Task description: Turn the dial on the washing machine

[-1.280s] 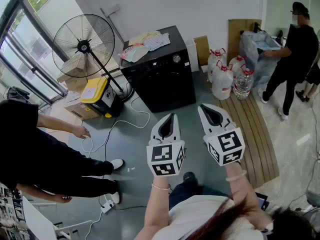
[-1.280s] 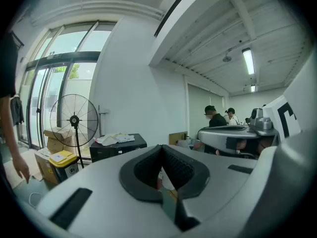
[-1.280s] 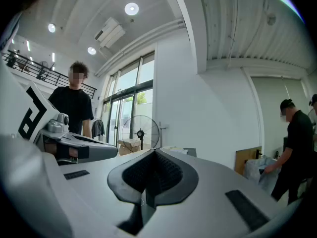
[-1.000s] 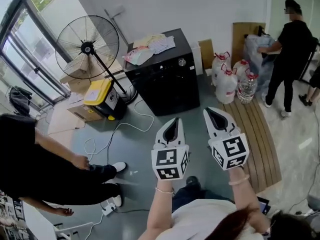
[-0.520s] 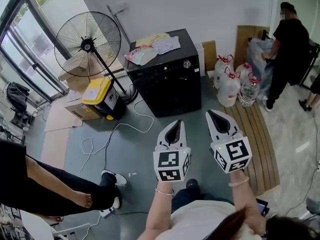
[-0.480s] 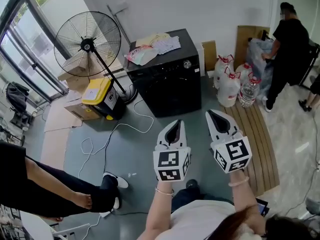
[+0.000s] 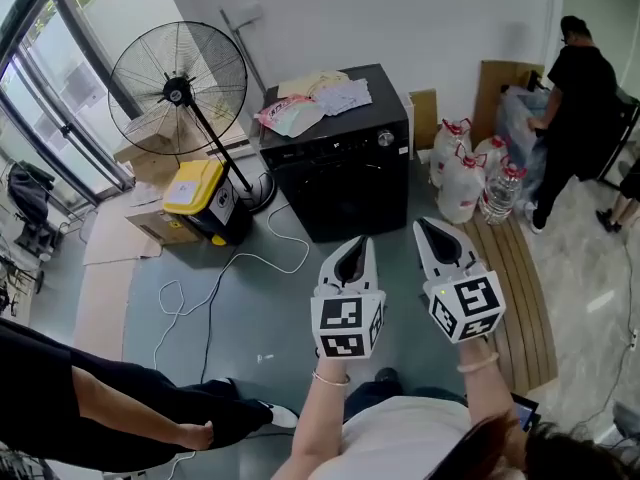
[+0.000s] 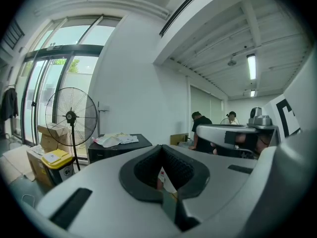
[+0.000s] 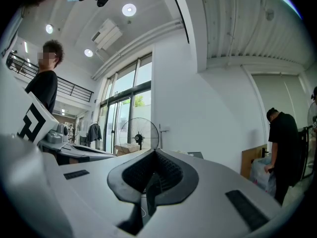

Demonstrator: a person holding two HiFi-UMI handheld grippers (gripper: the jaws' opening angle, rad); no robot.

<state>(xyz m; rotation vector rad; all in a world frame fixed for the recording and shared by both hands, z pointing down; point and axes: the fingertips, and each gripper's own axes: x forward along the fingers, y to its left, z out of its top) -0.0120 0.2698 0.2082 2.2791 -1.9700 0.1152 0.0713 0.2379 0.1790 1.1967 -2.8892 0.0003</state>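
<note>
The black washing machine (image 7: 340, 173) stands against the far wall, its small silver dial (image 7: 385, 139) at the upper right of the front panel. Papers and a bag (image 7: 312, 103) lie on its top. Both grippers hover above the grey floor, well short of the machine. My left gripper (image 7: 357, 241) is shut and empty, pointing at the machine's front. My right gripper (image 7: 422, 224) is beside it, also shut with nothing in it. In the left gripper view the machine (image 8: 119, 145) shows beyond the closed jaws (image 8: 162, 150). The right gripper view looks over its closed jaws (image 9: 152, 153) toward the wall.
A standing fan (image 7: 180, 73) and a yellow-lidded box (image 7: 195, 196) stand left of the machine, and a white cable (image 7: 235, 266) trails over the floor. Water bottles (image 7: 470, 173) and a wooden pallet (image 7: 512, 278) are on the right. One person (image 7: 580, 98) stands far right, another (image 7: 90, 408) crouches lower left.
The person at the left has drawn back toward the lower left corner. The machine sits slightly further right in view. Both grippers stay shut and almost in the same place.
</note>
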